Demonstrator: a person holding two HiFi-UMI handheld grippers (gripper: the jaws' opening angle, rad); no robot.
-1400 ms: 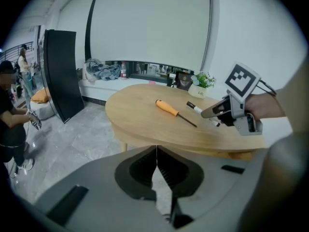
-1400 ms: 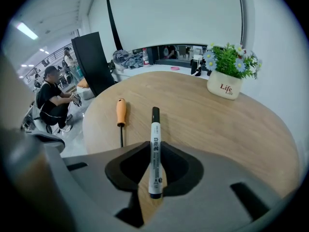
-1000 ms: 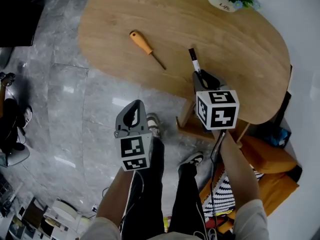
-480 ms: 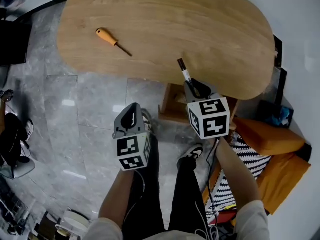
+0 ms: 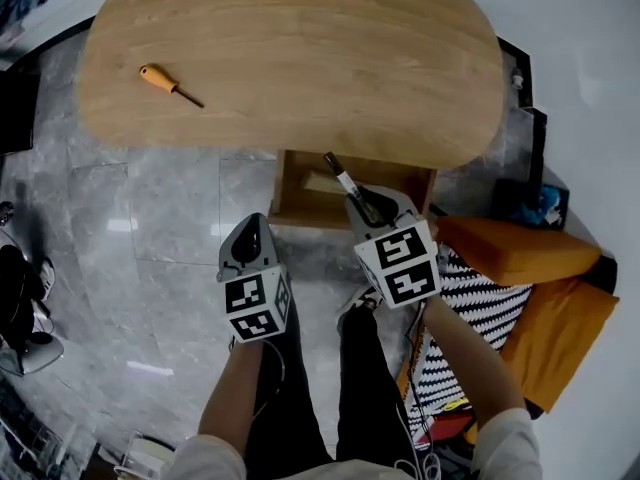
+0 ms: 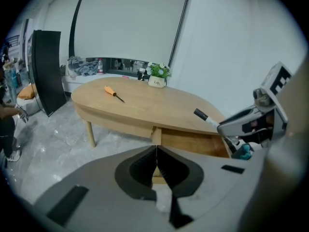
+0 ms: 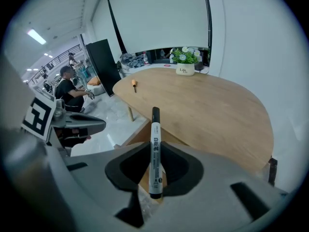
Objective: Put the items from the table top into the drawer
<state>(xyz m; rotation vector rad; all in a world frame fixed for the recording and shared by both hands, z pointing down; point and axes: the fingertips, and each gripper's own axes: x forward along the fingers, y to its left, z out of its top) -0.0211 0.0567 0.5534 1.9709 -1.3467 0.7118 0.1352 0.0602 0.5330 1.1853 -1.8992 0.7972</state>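
My right gripper (image 5: 368, 206) (image 7: 155, 154) is shut on a white marker with a black cap (image 5: 341, 177) (image 7: 155, 149), which sticks out forward over the open wooden drawer (image 5: 300, 185) (image 6: 193, 144) under the table's near edge. My left gripper (image 5: 247, 245) (image 6: 156, 163) is shut with nothing in it, out over the floor to the left of the drawer. An orange-handled screwdriver (image 5: 165, 81) (image 6: 112, 93) (image 7: 134, 84) lies on the oval wooden table (image 5: 300, 58) at its left part.
A small white plant pot (image 6: 157, 76) (image 7: 185, 62) stands at the table's far edge. Orange cushions (image 5: 520, 253) and a striped cloth (image 5: 480, 308) lie on the floor at right. A seated person (image 7: 72, 93) is off to the left beside a black panel (image 6: 46, 69).
Both grippers have drawn back from the table top toward its near edge. The right one, still holding the marker, now hangs over the open drawer, which has come into view.
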